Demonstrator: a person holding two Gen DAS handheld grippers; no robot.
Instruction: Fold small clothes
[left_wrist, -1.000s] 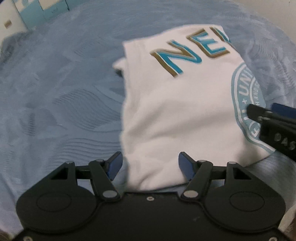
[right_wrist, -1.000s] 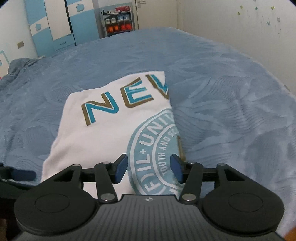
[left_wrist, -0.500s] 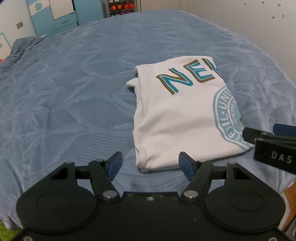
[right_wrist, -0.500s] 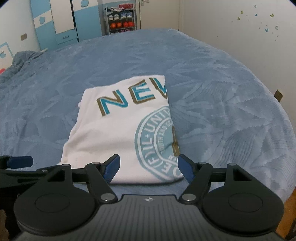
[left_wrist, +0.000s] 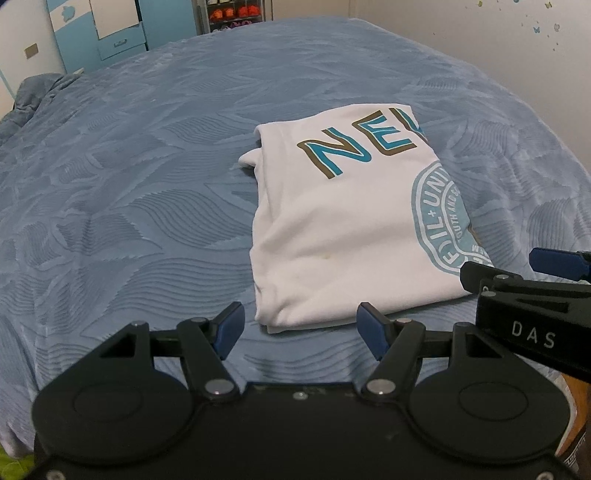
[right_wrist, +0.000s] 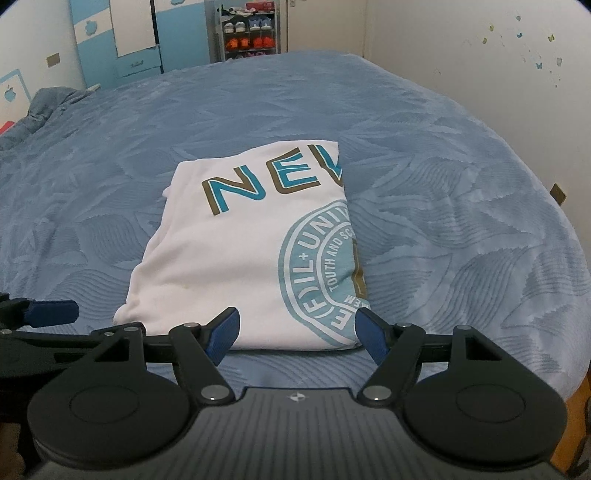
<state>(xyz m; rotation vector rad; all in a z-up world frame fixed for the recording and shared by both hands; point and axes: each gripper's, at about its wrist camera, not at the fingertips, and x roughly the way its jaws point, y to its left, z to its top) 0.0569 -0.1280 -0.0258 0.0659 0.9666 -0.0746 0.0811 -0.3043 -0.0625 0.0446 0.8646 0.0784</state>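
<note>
Shirt (right_wrist: 229, 266) soft white cloth, matt; bedspread (right_wrist: 424, 184) blue textured fabric; left tongs (left_wrist: 301, 326) matt black plastic

The folded white printed T-shirt (right_wrist: 236, 258) lies on the blue textured bedspread (right_wrist: 424, 155), near its front edge; behind the bedspread stands a shoe shelf (right_wrist: 249, 31).

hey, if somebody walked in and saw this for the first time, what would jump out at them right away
A folded white T-shirt with big teal lettering and a round teal crest lies flat near the front edge of the blue bedspread. Just short of its near edge hover the left gripper and right gripper, jaws open and empty.
</note>
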